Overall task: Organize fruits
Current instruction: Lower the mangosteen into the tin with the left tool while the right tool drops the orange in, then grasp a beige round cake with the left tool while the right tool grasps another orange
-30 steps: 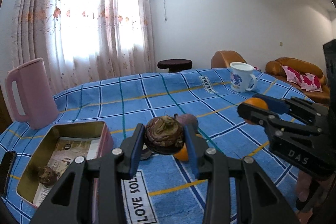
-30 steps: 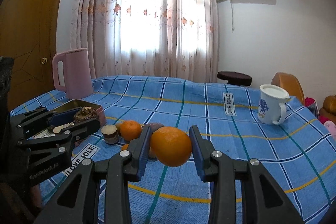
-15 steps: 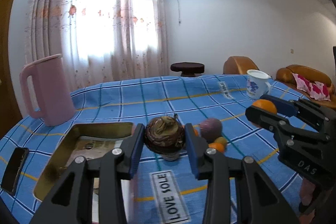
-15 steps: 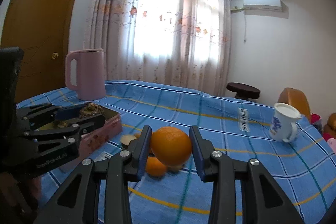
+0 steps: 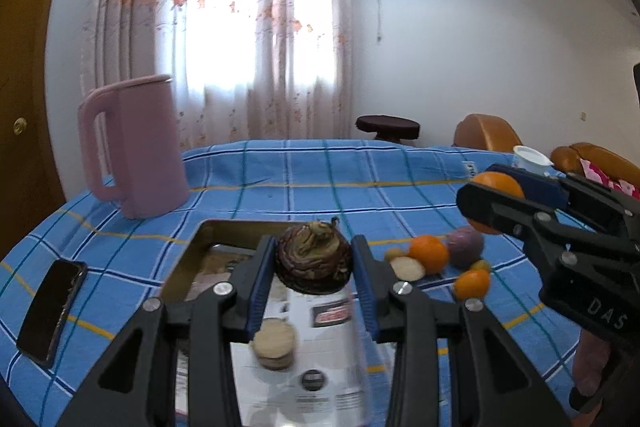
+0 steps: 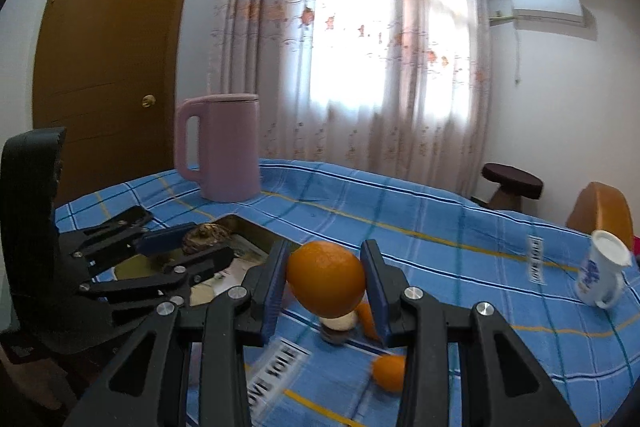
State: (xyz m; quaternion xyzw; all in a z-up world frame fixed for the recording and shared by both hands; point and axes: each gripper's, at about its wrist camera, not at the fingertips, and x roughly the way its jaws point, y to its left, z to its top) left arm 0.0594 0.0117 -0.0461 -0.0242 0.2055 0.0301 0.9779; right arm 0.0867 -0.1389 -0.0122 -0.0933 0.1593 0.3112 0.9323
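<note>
My left gripper is shut on a dark brown wrinkled fruit and holds it above the open metal tin. A cut fruit half lies in the tin. My right gripper is shut on an orange, held above the blue checked cloth to the right of the tin. The right gripper also shows in the left wrist view. Two small oranges, a purple fruit and a cut half lie on the cloth right of the tin.
A pink kettle stands at the back left. A black phone lies left of the tin. A white mug stands at the far right. A stool and brown armchairs stand beyond the table.
Both grippers have swung left with their fruits. The left one now hangs over the tin; the right one has come close beside it.
</note>
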